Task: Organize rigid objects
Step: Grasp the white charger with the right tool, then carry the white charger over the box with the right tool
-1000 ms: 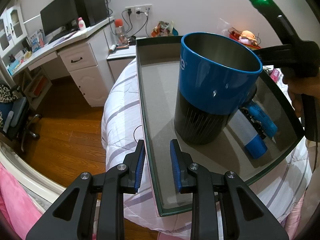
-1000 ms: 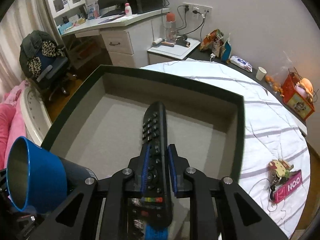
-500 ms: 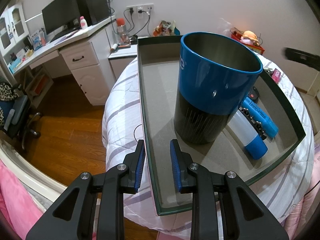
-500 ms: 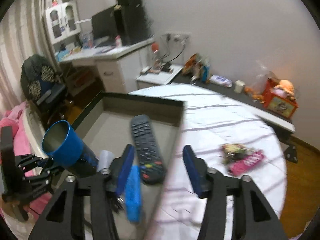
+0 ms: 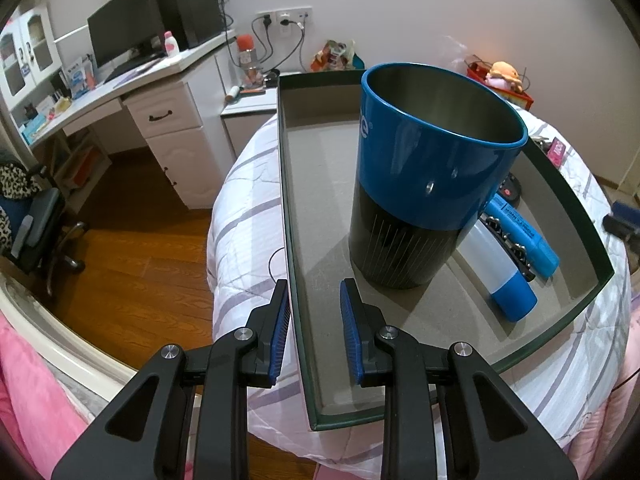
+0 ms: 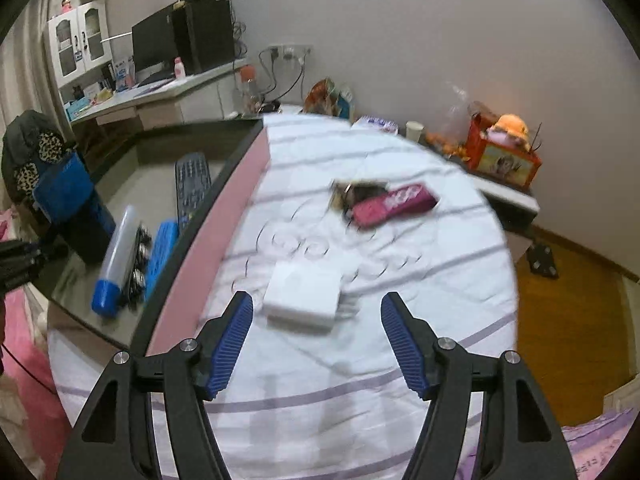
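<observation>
Right tongs swung off the tray since a second ago: remote dropped inside, jaws now spread wide, empty, over the bed. Left tongs unchanged, narrow gap straddling the tray wall at lower centre of the left view; pinching it or not, cannot tell.

Right view, left to right. Tray at left holds blue-and-black cup upright, white tube with blue cap, a dark blurred item, blue bar, remote along the rim. Lower centre, just ahead of the open jaws: white charger block, flat on the bedding, motion-blurred. Upper centre-right: pink case touching a dark keychain-like clump.

Charger block looks like the next pick. Judged: rigid plastic, smooth and a bit slippery, compact but dense, not fragile. Grip across its two flat parallel sides, mid-body, clear of the plug end. Soft bedding underneath will give, so the pads can dig down past the edges.
</observation>
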A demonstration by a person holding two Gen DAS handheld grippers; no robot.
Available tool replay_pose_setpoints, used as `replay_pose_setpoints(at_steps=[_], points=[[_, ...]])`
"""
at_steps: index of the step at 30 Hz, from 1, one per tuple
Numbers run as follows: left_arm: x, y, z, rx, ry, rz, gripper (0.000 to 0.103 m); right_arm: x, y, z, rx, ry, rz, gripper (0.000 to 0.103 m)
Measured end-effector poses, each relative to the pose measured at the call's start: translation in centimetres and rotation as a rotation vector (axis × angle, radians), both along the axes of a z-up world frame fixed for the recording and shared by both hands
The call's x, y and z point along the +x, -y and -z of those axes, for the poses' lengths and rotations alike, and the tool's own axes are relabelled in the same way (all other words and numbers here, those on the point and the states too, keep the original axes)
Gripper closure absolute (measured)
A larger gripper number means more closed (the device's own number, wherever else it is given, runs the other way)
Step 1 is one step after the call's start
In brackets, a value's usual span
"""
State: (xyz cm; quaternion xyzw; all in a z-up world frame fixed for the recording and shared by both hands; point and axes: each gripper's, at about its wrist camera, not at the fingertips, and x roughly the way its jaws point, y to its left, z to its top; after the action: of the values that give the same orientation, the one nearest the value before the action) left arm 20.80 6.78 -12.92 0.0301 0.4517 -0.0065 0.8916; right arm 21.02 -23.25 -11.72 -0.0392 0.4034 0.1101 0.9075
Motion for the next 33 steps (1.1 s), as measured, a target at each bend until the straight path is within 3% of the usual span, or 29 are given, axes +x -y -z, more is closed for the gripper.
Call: replay_pose_setpoints(at_steps=[5, 23, 27, 33], points=[[0.0, 0.0, -0.1, 0.002, -0.002, -0.002, 0.079, -0.2, -0.5, 2.0, 0.017, -0.004, 0.000, 0.035], [0.1, 0.1, -0.1, 0.002, -0.001, -0.002, 0.079, 1.4, -0.5, 3.6, -0.005, 0.010, 0.068, 0.035], [0.1, 0.1, -0.1, 0.003, -0.002, -0.002, 0.079, 1.1, -0.5, 3.4, -0.013, 0.020, 0.054, 0.048], [0.1, -0.1, -0.1, 0.006, 0.000, 0.001, 0.079, 0.7, -0.5, 3.1, -0.020, 0.023, 0.052, 0.048]])
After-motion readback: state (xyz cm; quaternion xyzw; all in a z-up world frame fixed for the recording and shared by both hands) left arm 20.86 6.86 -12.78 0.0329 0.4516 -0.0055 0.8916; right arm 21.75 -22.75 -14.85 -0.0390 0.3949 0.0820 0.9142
